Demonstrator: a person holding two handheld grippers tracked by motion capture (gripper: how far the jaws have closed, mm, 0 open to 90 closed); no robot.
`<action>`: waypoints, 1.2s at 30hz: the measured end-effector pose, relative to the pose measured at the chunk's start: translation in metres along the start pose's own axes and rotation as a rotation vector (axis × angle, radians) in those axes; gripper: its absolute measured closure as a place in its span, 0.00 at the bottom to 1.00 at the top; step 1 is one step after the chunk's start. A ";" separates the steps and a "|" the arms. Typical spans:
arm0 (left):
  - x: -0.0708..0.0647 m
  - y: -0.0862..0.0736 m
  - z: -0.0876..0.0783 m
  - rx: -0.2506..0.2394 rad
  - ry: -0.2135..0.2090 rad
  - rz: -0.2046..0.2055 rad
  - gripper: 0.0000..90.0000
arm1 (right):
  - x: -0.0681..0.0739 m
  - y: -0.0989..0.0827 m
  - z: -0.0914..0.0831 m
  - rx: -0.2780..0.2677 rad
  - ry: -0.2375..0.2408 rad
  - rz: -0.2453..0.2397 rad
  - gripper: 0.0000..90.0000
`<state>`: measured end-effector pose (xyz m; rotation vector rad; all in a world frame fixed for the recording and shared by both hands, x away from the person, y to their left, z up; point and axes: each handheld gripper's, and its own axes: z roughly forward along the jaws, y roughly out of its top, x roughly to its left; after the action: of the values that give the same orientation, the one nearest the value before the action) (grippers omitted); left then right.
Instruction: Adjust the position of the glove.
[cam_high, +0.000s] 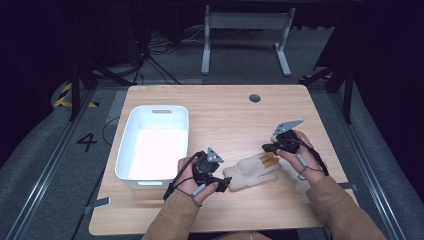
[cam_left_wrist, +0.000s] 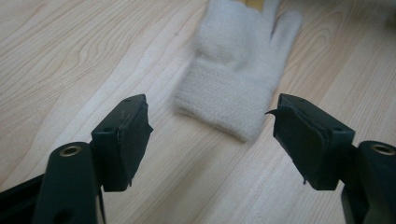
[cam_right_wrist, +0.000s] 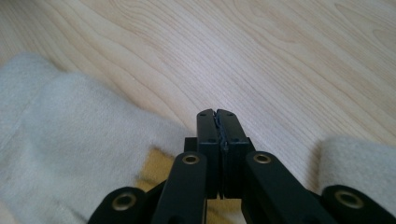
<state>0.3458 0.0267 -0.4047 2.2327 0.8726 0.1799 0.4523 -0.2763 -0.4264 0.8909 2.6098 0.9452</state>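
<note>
A cream knitted glove (cam_high: 250, 172) lies flat on the wooden table (cam_high: 225, 115), cuff toward my left gripper and fingers toward my right one. A yellow tag (cam_high: 268, 160) sits at its fingers. My left gripper (cam_high: 223, 184) is low at the cuff, open; in the left gripper view the cuff (cam_left_wrist: 229, 112) lies just ahead of the gap between the fingers (cam_left_wrist: 212, 126), untouched. My right gripper (cam_high: 267, 148) hovers at the glove's fingertips. Its jaws (cam_right_wrist: 217, 114) are pressed together with nothing seen between them, above the glove (cam_right_wrist: 70, 140) and the tag (cam_right_wrist: 152, 170).
A white plastic bin (cam_high: 125, 145) with a handle slot stands on the left half of the table, close to my left hand. A round cable hole (cam_high: 254, 98) sits near the far edge. Bare wood stretches beyond the glove.
</note>
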 end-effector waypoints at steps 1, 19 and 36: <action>0.000 0.000 0.000 0.001 0.003 0.000 0.31 | 0.000 0.000 0.001 -0.004 0.002 0.004 1.00; -0.001 -0.002 0.005 0.041 -0.011 0.015 0.27 | -0.003 -0.002 0.017 0.040 -0.006 -0.006 0.98; -0.001 0.008 0.011 0.038 -0.041 0.013 0.27 | 0.005 -0.015 0.002 0.112 0.016 0.009 1.00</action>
<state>0.3534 0.0163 -0.4074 2.2697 0.8458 0.1244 0.4421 -0.2806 -0.4377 0.9260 2.6969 0.8190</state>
